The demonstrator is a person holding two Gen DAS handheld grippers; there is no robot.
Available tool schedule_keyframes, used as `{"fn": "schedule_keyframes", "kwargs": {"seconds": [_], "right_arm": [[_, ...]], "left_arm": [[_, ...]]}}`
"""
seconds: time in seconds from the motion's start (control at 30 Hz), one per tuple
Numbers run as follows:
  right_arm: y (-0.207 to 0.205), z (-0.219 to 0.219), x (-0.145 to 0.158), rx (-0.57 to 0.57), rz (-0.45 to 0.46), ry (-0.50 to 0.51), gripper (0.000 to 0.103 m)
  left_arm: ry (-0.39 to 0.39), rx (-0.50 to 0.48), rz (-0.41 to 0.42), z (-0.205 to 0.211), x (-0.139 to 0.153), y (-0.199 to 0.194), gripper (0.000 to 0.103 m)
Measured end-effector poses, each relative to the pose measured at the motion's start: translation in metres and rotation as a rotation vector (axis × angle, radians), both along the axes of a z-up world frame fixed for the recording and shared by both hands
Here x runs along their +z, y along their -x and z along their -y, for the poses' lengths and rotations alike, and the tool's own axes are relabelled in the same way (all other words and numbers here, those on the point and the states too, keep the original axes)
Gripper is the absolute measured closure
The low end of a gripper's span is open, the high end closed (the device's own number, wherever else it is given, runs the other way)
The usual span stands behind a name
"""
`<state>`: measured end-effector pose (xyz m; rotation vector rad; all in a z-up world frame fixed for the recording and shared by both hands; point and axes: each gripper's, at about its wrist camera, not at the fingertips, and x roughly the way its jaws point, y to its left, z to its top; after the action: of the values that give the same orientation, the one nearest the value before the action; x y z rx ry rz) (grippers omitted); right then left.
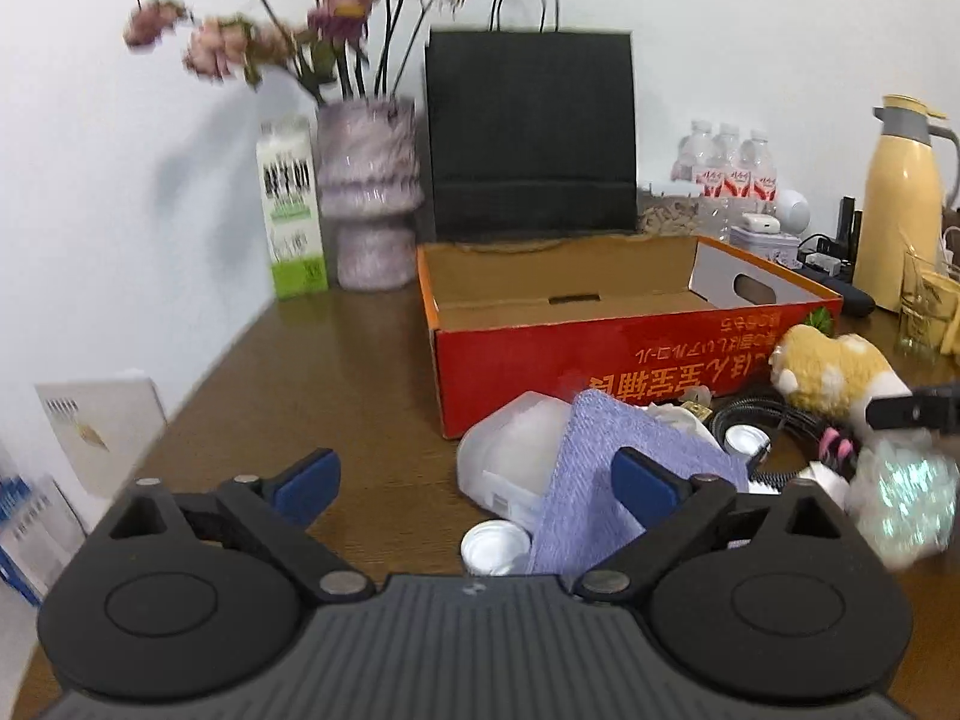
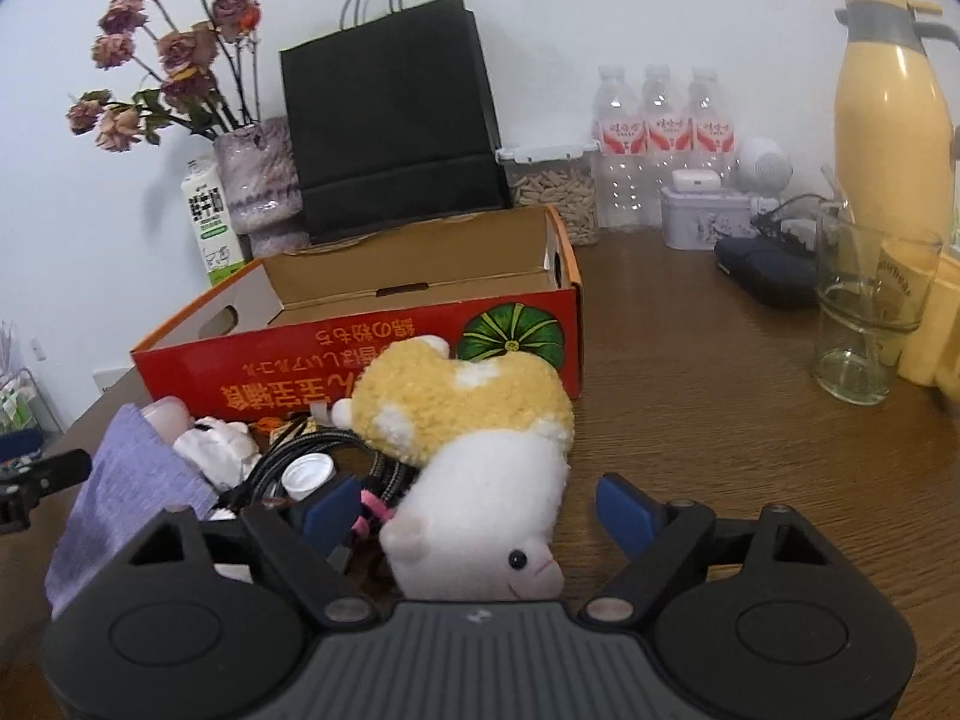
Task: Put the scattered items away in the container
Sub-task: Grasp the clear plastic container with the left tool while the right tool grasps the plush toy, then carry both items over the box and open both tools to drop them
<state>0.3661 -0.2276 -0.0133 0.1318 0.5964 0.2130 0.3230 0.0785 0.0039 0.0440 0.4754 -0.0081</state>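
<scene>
A red cardboard box point(image 1: 600, 354) stands open and empty on the brown table point(image 1: 336, 372). In front of it lies a heap: a purple cloth point(image 1: 606, 480), a translucent white container point(image 1: 510, 456), a white cap point(image 1: 495, 546), a black cable point(image 1: 762, 414) and a yellow-and-white plush toy point(image 1: 834, 372). My left gripper point(image 1: 477, 483) is open, and the cloth and the container lie between its fingers. In the right wrist view the plush toy point(image 2: 480, 480) lies with its white head between the fingers of my right gripper point(image 2: 480, 507). That gripper is open and its pads stand off the toy.
Behind the box stand a black paper bag point(image 2: 390, 114), a vase of dried flowers point(image 2: 258, 180) and a milk carton point(image 2: 210, 222). At the right are water bottles point(image 2: 666, 138), a tin point(image 2: 702, 216), a dark case point(image 2: 762, 276), a glass point(image 2: 864, 312) and a yellow thermos point(image 2: 888, 108).
</scene>
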Motion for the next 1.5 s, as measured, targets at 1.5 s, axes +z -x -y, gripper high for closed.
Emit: {"fn": "schedule_keyframes", "kwargs": {"seconds": [1.5], "right_arm": [[-0.055, 0.025, 0.109, -0.005, 0.087, -0.15, 0.055]], "left_arm": [[0.069, 0.05, -0.189, 0.019, 0.117, -0.117, 0.033]]}}
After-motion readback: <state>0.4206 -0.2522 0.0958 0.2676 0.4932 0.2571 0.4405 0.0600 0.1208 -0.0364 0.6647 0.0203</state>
